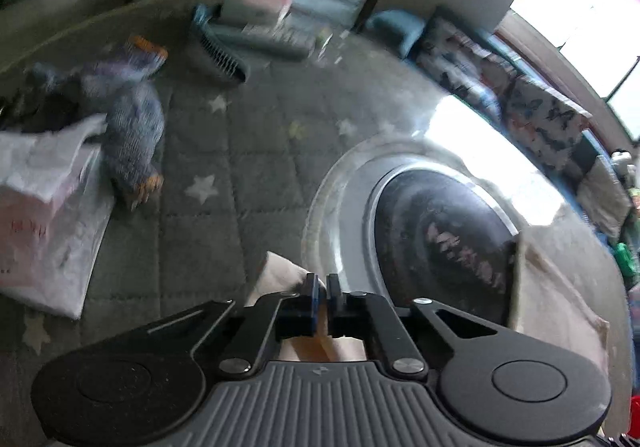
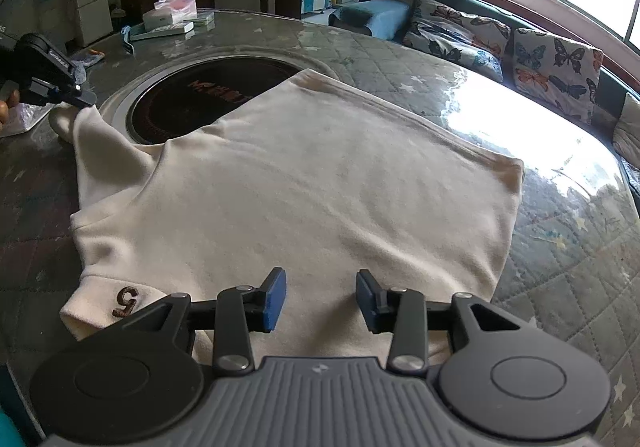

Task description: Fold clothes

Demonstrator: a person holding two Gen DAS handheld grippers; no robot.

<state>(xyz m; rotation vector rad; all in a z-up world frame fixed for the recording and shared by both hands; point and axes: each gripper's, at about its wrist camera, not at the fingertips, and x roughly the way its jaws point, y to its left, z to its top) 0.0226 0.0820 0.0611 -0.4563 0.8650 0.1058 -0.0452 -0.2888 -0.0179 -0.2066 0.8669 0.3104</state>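
Observation:
A cream sweatshirt (image 2: 304, 183) lies spread on the round quilted table (image 2: 560, 247), partly over the black hob (image 2: 208, 95) in the table's middle. A brown "5" (image 2: 127, 302) marks its near left cuff. My right gripper (image 2: 320, 299) is open and empty, just above the garment's near edge. My left gripper (image 1: 322, 287) is shut on a sleeve (image 1: 280, 275) of the sweatshirt; in the right wrist view it (image 2: 76, 97) lifts the sleeve end (image 2: 92, 131) at the far left. The left wrist view is blurred; the sweatshirt body (image 1: 560, 307) shows at its right.
A plush toy (image 1: 128, 119) and a white plastic bag (image 1: 44, 215) lie on the table's left side. Tissue boxes (image 2: 170, 13) and a tray (image 2: 160, 32) stand at the far edge. A sofa with butterfly cushions (image 2: 552, 59) runs along the right under a window.

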